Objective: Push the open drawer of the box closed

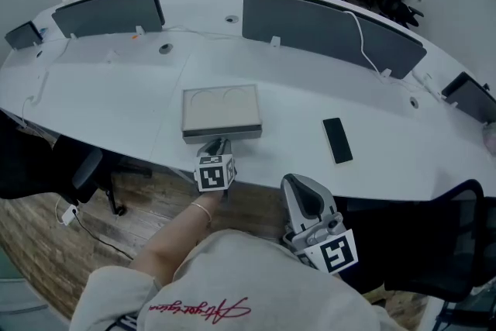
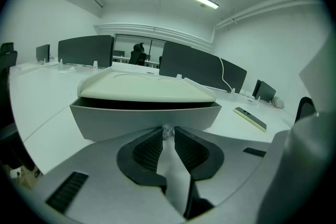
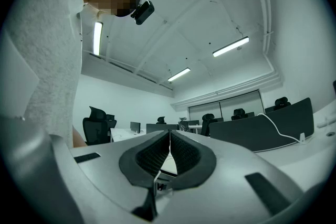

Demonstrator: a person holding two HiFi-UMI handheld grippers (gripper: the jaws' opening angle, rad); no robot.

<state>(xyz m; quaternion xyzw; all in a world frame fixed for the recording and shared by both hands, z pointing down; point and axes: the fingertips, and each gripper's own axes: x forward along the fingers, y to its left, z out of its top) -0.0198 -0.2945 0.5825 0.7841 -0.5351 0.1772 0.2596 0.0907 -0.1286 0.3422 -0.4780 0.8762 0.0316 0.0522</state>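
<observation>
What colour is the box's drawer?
The drawer is grey; the left gripper view shows it best.

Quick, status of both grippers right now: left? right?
Left gripper: closed on the small knob on the drawer front.
Right gripper: closed, holding nothing.

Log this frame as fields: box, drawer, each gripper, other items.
box: beige box on the white table, near its front edge
drawer: drawer slightly open, facing the person
left gripper: left gripper at the drawer front, fingers closed on its small knob
right gripper: right gripper near the person's body, shut, empty
other: dark phone right of the box
</observation>
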